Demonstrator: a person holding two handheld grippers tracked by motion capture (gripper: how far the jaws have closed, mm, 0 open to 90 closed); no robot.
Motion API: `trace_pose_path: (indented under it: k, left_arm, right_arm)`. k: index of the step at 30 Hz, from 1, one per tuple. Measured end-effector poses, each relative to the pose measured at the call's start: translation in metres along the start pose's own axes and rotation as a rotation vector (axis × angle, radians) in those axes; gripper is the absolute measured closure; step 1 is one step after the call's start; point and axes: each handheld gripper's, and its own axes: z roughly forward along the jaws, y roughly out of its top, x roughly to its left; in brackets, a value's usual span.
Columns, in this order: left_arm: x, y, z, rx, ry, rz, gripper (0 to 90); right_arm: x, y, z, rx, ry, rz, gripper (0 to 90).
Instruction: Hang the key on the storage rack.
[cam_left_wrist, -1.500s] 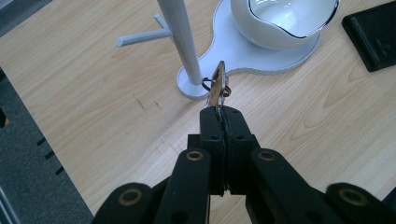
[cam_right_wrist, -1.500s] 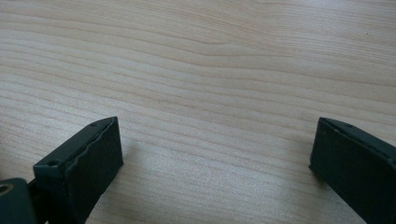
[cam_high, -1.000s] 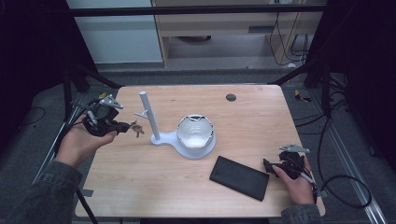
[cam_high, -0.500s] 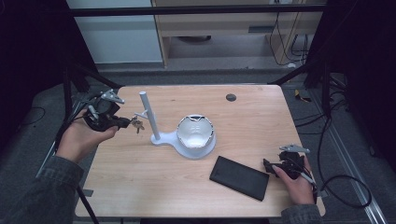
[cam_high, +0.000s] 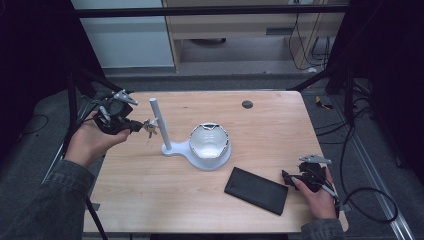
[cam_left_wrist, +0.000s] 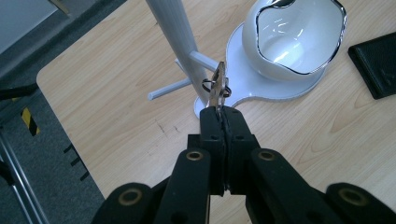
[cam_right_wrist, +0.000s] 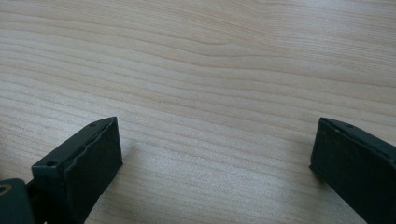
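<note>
- High view: a wooden table (cam_high: 150, 200) fills the centre of the frame. A white stand (cam_high: 172, 142) sits at centre left, made of an upright post, short side pegs and a flat base carrying a white bowl (cam_high: 209, 141).
- Left gripper (cam_high: 135, 125) is at the left of the frame, held in the person's left hand (cam_high: 90, 142) with its tip pointing toward the post.
- Left gripper view: the two black jaws are pressed together on a key (cam_left_wrist: 217, 86), which rises edge-on from the tip at frame centre. A key ring (cam_left_wrist: 215, 86) passes through the key's head.
- The ring lies just beside the free end of a peg (cam_left_wrist: 203, 59) that projects from the post. Whether ring and peg touch cannot be determined.
- Judgement: gripping the blade leaves the ring exposed and presented to the peg, which suits hanging the key on the stand.
- Right gripper (cam_high: 287, 178) is at the lower right of the high view, resting low on the table in the right hand (cam_high: 320, 200), near a black flat case (cam_high: 256, 190).
- Right gripper view: the jaws stand wide apart at the bottom corners of the frame, with bare wood grain between them and nothing held.
- Judgement: the right gripper is parked well apart from the stand, which keeps the left gripper's working area unobstructed.
</note>
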Motion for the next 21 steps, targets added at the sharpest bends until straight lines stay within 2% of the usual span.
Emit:
trace_pose_path:
  k: [12, 21]
  left_arm:
    - [-0.0033, 0.0078, 0.0038, 0.022, 0.005, 0.016, 88.6]
    - [-0.0006, 0.0104, 0.0022, 0.024, 0.016, 0.001, 89.1]
  right_arm:
    - [0.0000, 0.0000, 0.0000, 0.000, 0.000, 0.000, 2.1]
    - [-0.0002, -0.0001, 0.0001, -0.001, -0.001, -0.003, 2.1]
